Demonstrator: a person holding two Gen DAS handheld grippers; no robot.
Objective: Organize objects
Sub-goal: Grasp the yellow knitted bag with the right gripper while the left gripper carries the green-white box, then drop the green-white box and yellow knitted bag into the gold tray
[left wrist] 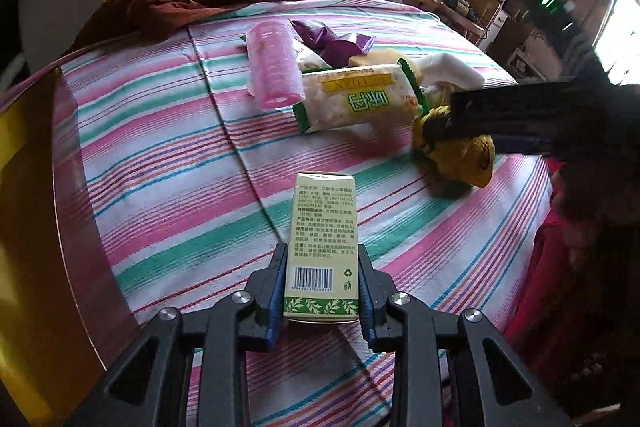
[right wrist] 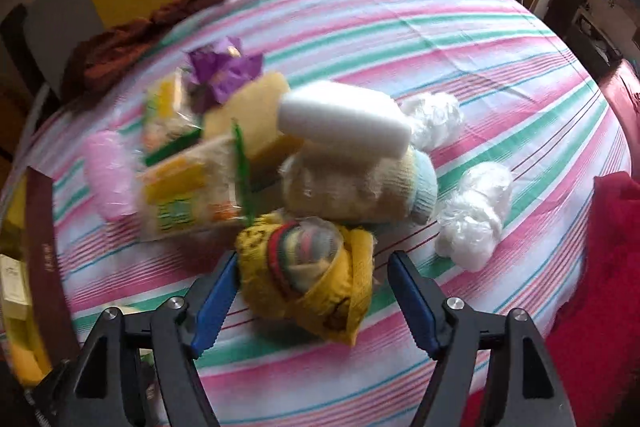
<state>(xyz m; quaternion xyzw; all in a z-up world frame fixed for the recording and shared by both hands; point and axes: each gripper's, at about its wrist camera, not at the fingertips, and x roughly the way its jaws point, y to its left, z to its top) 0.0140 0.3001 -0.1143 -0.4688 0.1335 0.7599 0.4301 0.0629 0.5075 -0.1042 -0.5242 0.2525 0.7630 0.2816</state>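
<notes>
Box (left wrist: 322, 247) in your left gripper (left wrist: 323, 291): barcode, recycling mark, bin-figure sign near bottom, dense Chinese print above, too small to read. Snack pack (left wrist: 356, 103): yellow band "WEIYUAN" seen upside down, big green Chinese characters. Right view: blurred, nothing legible.

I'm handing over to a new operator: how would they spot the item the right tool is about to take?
On the striped sheet, find the pile of snack packs and sponges. At its near edge, between the open fingers of the right tool, lies a yellow knit bundle. Unlike the pale sock roll behind it, it is mustard yellow with red and green stripes inside.
</notes>
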